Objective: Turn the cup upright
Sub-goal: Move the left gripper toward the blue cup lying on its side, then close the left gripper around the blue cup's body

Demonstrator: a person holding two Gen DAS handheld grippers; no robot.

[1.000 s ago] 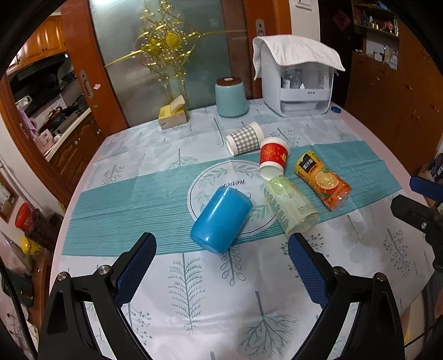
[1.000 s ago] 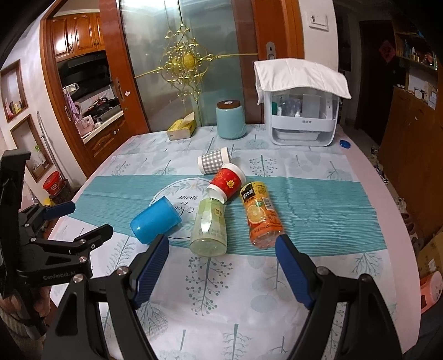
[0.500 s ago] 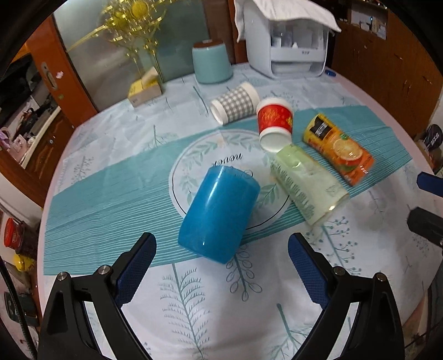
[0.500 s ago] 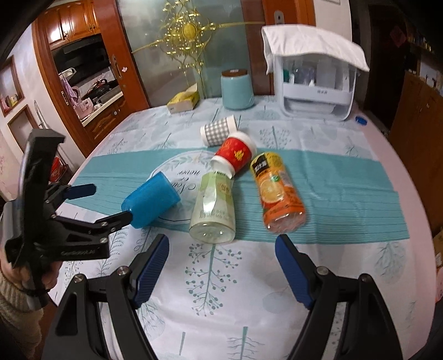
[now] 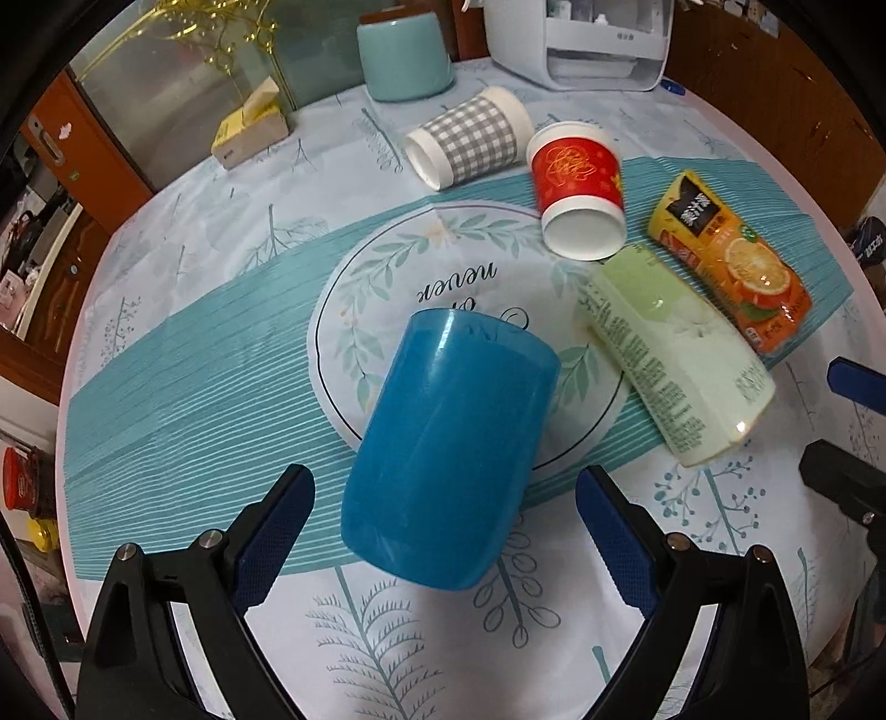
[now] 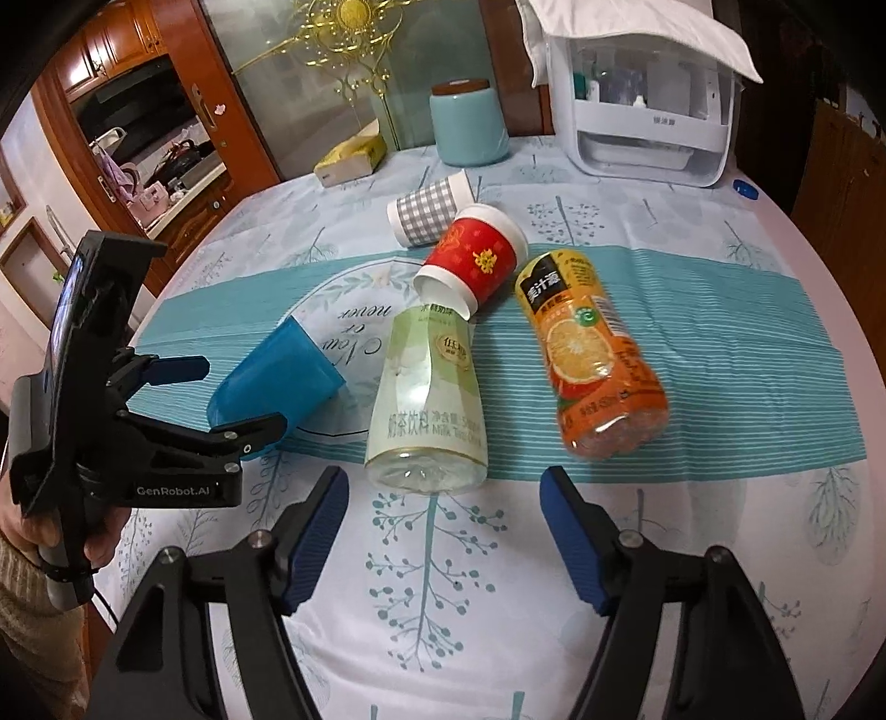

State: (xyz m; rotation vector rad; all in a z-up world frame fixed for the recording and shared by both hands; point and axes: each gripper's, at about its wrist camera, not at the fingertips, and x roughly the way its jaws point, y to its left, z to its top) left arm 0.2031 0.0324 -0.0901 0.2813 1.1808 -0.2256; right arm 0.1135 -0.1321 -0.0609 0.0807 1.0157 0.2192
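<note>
A blue plastic cup (image 5: 448, 448) lies on its side on the tablecloth, its closed base toward me in the left wrist view. My left gripper (image 5: 443, 531) is open, its blue pads on either side of the cup's near end, not touching it. In the right wrist view the blue cup (image 6: 277, 382) lies at the left with the left gripper (image 6: 221, 396) straddling it. My right gripper (image 6: 443, 531) is open and empty, just in front of the green bottle (image 6: 426, 399).
A red paper cup (image 5: 576, 194), a grey checked cup (image 5: 470, 141), the green milk-tea bottle (image 5: 670, 365) and an orange juice bottle (image 5: 731, 260) lie on their sides. A teal canister (image 5: 404, 50), a tissue box (image 5: 252, 124) and a white appliance (image 6: 648, 105) stand at the back.
My left gripper has moved forward and down, so the blue cup now sits between its open fingers. My right gripper has moved closer to the green bottle.
</note>
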